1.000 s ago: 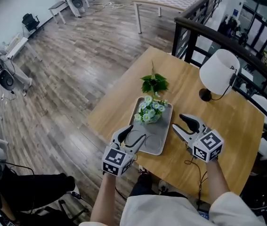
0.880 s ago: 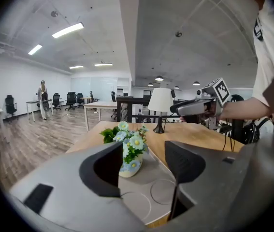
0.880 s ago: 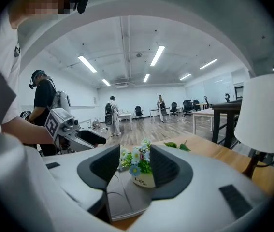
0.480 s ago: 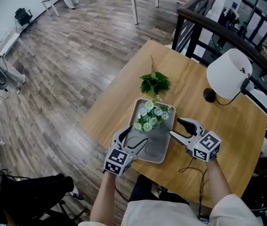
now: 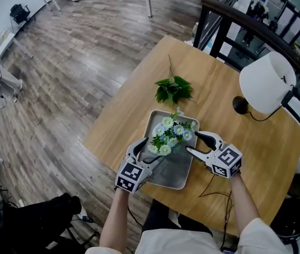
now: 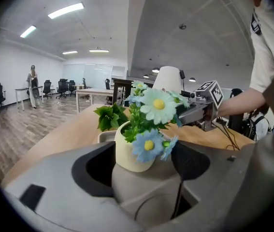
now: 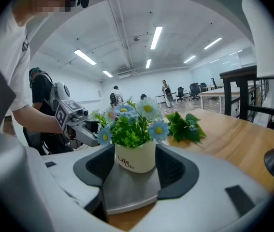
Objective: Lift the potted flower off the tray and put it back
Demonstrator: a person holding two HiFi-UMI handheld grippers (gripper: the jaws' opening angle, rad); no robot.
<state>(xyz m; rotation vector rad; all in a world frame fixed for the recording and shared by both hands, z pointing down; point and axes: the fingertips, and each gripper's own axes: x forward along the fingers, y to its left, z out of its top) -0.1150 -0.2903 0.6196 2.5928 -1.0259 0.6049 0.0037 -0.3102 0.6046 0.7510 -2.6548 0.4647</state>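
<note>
Head view, potted flower (image 5: pixel 170 136) on tray (image 5: pixel 175 169)

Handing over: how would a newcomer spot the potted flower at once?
On the wooden table sits a grey tray. The potted flower stands in its far half: a small cream pot of blue and white daisies, unlike the loose green sprig lying on the wood beyond.
</note>
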